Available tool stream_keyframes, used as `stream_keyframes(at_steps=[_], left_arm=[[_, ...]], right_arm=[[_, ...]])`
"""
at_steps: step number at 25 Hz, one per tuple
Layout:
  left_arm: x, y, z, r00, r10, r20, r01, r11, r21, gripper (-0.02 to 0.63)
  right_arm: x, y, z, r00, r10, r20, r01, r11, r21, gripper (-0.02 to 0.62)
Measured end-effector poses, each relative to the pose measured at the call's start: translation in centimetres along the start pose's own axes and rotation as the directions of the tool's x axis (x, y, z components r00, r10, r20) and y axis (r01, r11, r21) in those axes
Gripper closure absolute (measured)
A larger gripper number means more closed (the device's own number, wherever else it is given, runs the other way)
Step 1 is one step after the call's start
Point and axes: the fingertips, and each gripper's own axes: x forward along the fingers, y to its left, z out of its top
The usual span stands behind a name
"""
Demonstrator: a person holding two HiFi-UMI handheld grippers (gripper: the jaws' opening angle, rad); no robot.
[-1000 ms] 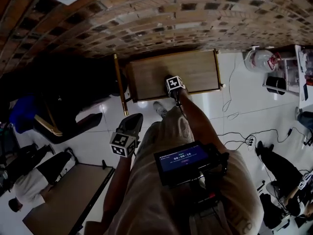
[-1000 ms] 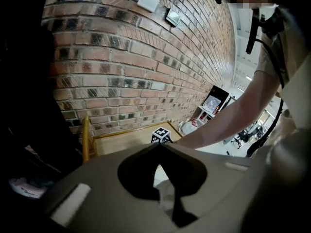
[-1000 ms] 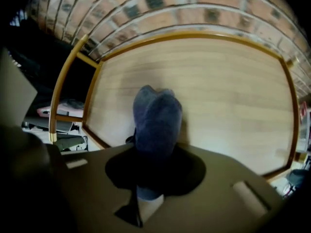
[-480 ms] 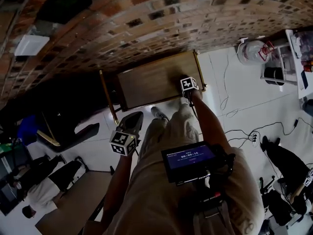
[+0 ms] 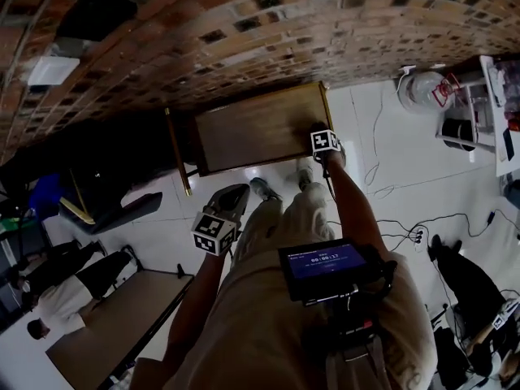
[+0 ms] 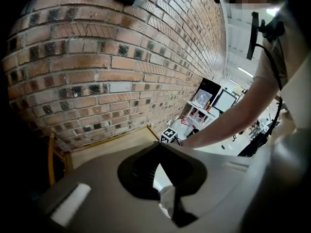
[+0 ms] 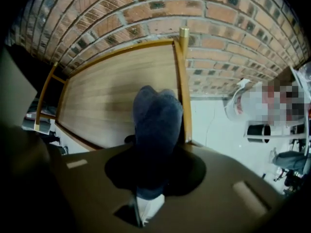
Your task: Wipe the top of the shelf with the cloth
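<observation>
The wooden shelf top (image 5: 256,128) stands against the brick wall, framed by yellow rails. My right gripper (image 5: 322,136) reaches down to its right end, with its marker cube just above the front right corner. In the right gripper view, that gripper (image 7: 155,147) is shut on a dark blue cloth (image 7: 156,123). The cloth hangs over the wood (image 7: 116,91) next to the right rail (image 7: 183,91). My left gripper (image 5: 223,210) is held back over the floor, away from the shelf. It holds nothing, and its jaws are hidden by its own body (image 6: 160,178).
The brick wall (image 5: 244,31) rises behind the shelf. A white appliance (image 5: 426,92) and a cart (image 5: 475,120) stand to the right. Cables and a power strip (image 5: 414,236) lie on the floor. A dark chair (image 5: 106,193), a low table (image 5: 106,331) and a person (image 5: 65,299) are at left.
My right gripper has slid the cloth rightward along the shelf top, from the middle to the right end. The left gripper has stayed about where it was.
</observation>
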Motion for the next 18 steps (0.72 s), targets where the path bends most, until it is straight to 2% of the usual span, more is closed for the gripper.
stream_keyframes(at_steps=[2, 3, 4, 6, 7, 10, 12, 14, 16, 18], left_arm=[[0.4, -0.6, -0.9, 1.0, 0.014, 0.001, -0.014, 1.0, -0.017, 0.603], [0.9, -0.8, -1.4, 1.0, 0.024, 0.005, -0.024, 0.999, -0.031, 0.603], [1.3, -1.0, -1.8, 1.0, 0.029, 0.009, -0.029, 0.999, -0.046, 0.603], [1.6, -1.5, -2.6, 1.0, 0.017, 0.006, -0.016, 0.998, -0.062, 0.603], [1.4, -1.5, -3.1, 1.0, 0.01, 0.004, -0.009, 0.998, -0.068, 0.603], [-0.4, 0.2, -4.8, 0.999, 0.043, 0.033, -0.039, 0.993, -0.114, 0.603], [-2.4, 1.6, -6.3, 0.995, 0.078, 0.058, -0.07, 0.988, -0.14, 0.603], [-4.4, 2.3, -8.4, 0.992, 0.102, 0.076, -0.089, 0.983, -0.159, 0.603], [-6.1, 2.2, -11.0, 0.99, 0.109, 0.084, -0.093, 0.98, -0.174, 0.603], [-7.2, 1.8, -13.7, 0.991, 0.098, 0.095, -0.078, 0.978, -0.193, 0.603]], right_arm=[[0.3, -1.3, 0.7, 0.997, -0.048, 0.054, 0.05, 0.998, -0.034, 0.512], [0.7, -1.5, 1.3, 0.995, -0.033, 0.09, 0.036, 0.999, -0.036, 0.512], [1.0, -0.9, 1.5, 0.993, 0.033, 0.115, -0.031, 0.999, -0.017, 0.511], [0.6, 0.6, 0.0, 0.974, 0.184, 0.13, -0.193, 0.98, 0.055, 0.511], [-0.4, 0.2, -1.5, 0.972, 0.198, 0.128, -0.21, 0.974, 0.083, 0.511], [-2.9, -2.1, -4.2, 0.982, 0.109, 0.155, -0.116, 0.992, 0.039, 0.511], [-4.0, -1.1, -6.6, 0.985, 0.098, 0.141, -0.102, 0.994, 0.025, 0.511], [-4.3, -0.9, -9.6, 0.992, 0.048, 0.115, -0.05, 0.999, 0.017, 0.511], [-4.6, -0.5, -12.8, 0.996, 0.004, 0.09, -0.008, 0.999, 0.046, 0.511], [-6.1, 1.8, -14.6, 0.995, 0.011, 0.101, -0.017, 0.998, 0.064, 0.511]])
